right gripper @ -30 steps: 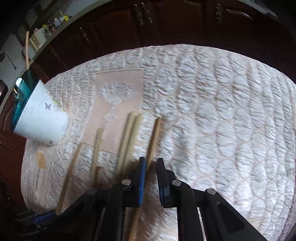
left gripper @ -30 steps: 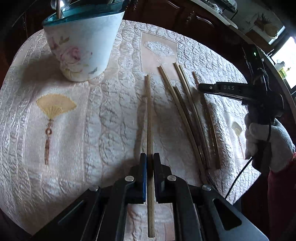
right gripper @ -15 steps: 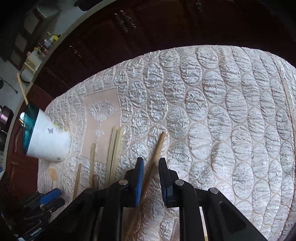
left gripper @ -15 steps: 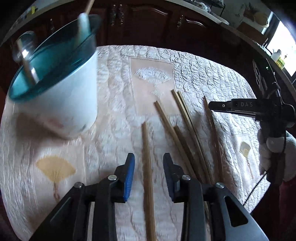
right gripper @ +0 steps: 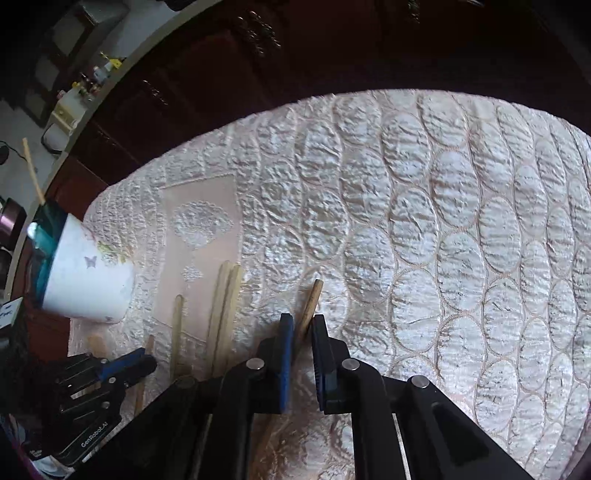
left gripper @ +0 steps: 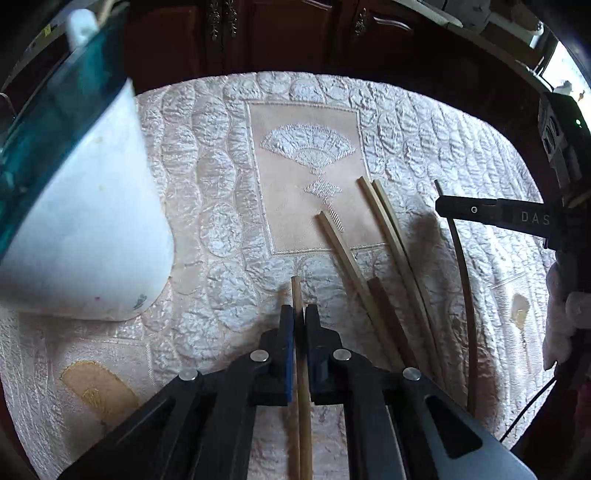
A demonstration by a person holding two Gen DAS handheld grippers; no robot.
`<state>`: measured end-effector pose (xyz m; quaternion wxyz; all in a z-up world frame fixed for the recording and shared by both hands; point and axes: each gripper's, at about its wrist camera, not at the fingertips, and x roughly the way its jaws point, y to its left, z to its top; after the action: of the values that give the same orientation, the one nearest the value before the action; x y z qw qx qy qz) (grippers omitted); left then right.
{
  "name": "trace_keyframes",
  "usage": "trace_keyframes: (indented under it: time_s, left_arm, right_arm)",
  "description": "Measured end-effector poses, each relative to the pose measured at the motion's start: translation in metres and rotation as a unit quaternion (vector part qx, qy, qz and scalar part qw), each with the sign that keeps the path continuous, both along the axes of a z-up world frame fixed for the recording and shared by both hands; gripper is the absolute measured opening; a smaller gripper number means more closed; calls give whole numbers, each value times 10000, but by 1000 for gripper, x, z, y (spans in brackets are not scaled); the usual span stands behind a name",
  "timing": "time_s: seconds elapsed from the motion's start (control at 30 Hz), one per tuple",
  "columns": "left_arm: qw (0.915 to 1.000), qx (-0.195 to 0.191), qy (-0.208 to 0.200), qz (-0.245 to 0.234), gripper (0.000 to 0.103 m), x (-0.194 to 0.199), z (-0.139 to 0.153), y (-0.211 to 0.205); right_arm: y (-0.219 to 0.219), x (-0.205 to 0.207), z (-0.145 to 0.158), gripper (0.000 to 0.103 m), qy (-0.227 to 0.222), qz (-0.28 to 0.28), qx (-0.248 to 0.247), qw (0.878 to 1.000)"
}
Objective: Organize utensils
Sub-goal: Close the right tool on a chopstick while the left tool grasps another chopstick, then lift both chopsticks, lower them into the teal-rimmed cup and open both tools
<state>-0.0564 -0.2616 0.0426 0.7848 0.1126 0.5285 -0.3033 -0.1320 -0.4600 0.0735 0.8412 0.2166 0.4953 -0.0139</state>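
Observation:
My left gripper (left gripper: 299, 317) has its jaws closing, pads pressed on a bamboo chopstick (left gripper: 296, 291) whose tip pokes out just ahead of them. Several more chopsticks (left gripper: 388, 236) lie on the cloth to its right. A white cup with a teal inside (left gripper: 85, 240) stands at the left and holds a chopstick (right gripper: 33, 173) and a white handle (left gripper: 81, 22). My right gripper (right gripper: 303, 330) is closing on the rightmost chopstick (right gripper: 313, 297), which runs slantwise between its pads. Its tip (left gripper: 441, 206) shows in the left wrist view, and the left gripper (right gripper: 149, 365) shows in the right wrist view.
A quilted pale pink tablecloth (right gripper: 443, 221) with fan embroidery (left gripper: 308, 147) covers the round table. Dark wooden cabinets (left gripper: 295, 37) stand behind it. A gloved hand (left gripper: 569, 317) holds the right gripper at the table's right edge.
The left jaws opened around the chopstick and shut on it again near its tip, and the cup has swung to the left of the view. The right gripper slid along its chopstick toward the tip.

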Motion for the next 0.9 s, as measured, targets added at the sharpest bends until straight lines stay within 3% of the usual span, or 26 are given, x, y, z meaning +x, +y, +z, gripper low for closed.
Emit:
trace_keyframes:
  time_s: [0.43,0.9]
  left_arm:
    - [9927,-985,-566,393,5,-24,99,80]
    - [9803,-1539,-1038,676,5,-55,159,145]
  right_arm:
    - [30,-58,101,8,-1149,399,-145,9925]
    - [77,-93,175,7,-1799,943,-449,9781]
